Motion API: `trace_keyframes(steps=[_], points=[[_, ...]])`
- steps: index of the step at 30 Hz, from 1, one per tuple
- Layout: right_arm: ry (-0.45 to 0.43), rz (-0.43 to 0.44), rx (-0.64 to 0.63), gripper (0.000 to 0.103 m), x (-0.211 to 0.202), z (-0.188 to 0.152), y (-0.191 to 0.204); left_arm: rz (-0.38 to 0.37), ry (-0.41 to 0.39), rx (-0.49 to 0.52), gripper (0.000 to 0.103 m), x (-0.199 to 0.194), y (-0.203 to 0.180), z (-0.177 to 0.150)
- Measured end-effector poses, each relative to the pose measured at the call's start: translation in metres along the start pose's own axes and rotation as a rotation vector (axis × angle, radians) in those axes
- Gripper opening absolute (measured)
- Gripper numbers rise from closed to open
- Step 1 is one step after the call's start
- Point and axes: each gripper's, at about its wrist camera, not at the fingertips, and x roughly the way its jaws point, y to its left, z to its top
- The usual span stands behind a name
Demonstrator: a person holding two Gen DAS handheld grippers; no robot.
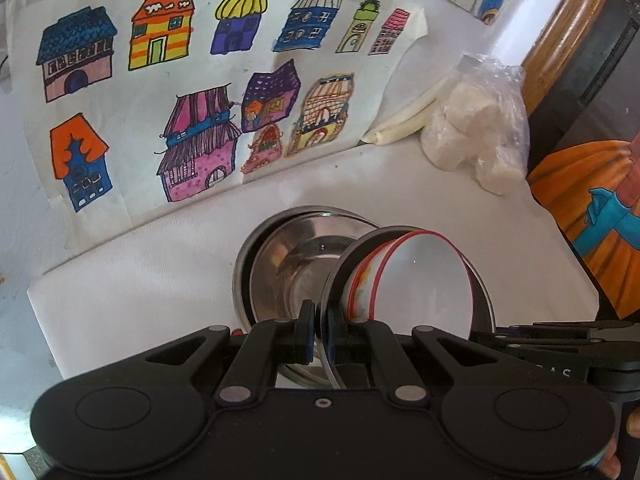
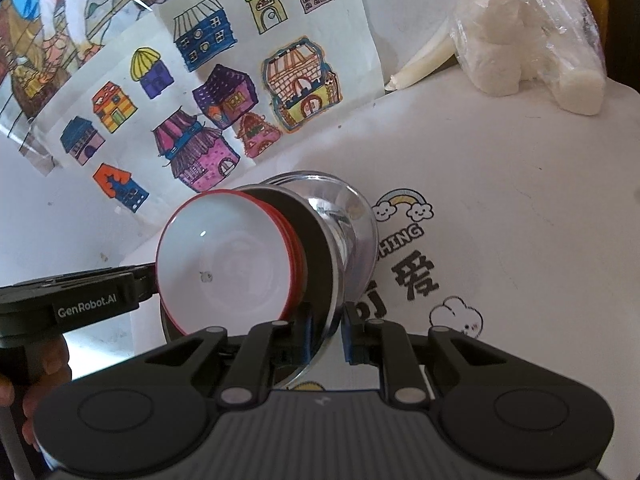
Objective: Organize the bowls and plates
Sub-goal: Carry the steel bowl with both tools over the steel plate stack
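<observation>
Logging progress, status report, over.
Left gripper jaws shut on steel plate rim. Right gripper jaws straddle same rim, grip unclear. Red-rimmed bowl tilted on plate, steel bowl close behind.

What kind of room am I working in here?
Likely a family home with a child: a hand-drawn sheet of coloured houses, a cartoon-printed table cover, and a steel bowl.

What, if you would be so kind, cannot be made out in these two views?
- Left wrist view: the shiny steel bowl's near rim, hidden behind the left tongs.
- Right wrist view: the white red-rimmed bowl's lower edge, hidden behind the right tongs.
- Both views: the wrapped white lumps' identity, blurred by crinkled plastic.
</observation>
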Motion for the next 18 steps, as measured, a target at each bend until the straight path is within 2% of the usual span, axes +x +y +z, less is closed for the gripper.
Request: trace_keyframes(steps=[18], points=[[0.004, -0.014, 0.000, 0.018, 0.026, 0.021, -0.001, 0.000, 0.011, -0.021, 0.004, 0.033, 0.006, 0.021]])
